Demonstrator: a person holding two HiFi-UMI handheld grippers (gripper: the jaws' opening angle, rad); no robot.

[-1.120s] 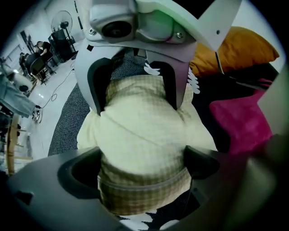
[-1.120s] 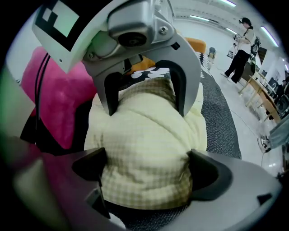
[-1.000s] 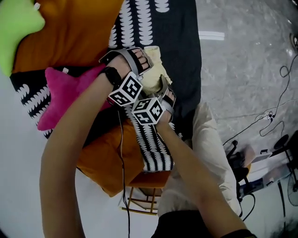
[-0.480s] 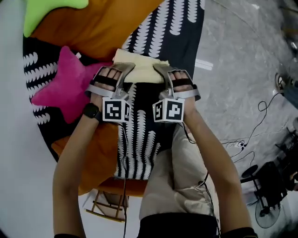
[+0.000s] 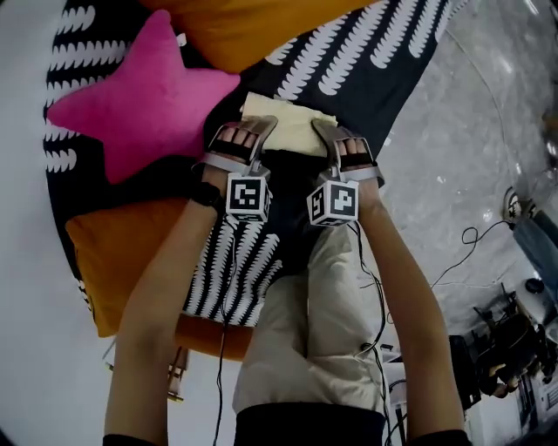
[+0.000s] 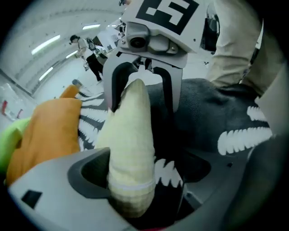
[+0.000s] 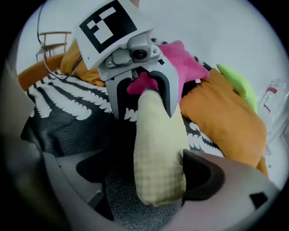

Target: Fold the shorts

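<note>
The pale yellow checked shorts (image 5: 292, 131) lie as a folded bundle on the black-and-white patterned blanket (image 5: 384, 61). My left gripper (image 5: 247, 138) is at the bundle's left end and my right gripper (image 5: 343, 141) at its right end, both pointing steeply down. In the left gripper view the shorts (image 6: 131, 149) run between the jaws of the left gripper (image 6: 144, 182), leaning on one jaw with a gap at the other. In the right gripper view the shorts (image 7: 158, 153) touch only one jaw of the right gripper (image 7: 144, 180). Both sets of jaws are opening.
A pink star pillow (image 5: 148, 96) lies just left of the shorts. Orange cushions sit at the top (image 5: 261, 26) and lower left (image 5: 113, 253). Grey floor (image 5: 471, 157) with cables lies to the right. My beige trousers (image 5: 323, 322) fill the bottom middle.
A second ago the grippers were close together and rolled over bunched shorts. Now they stand apart, side by side at the folded bundle's two ends, wrists turned level.
</note>
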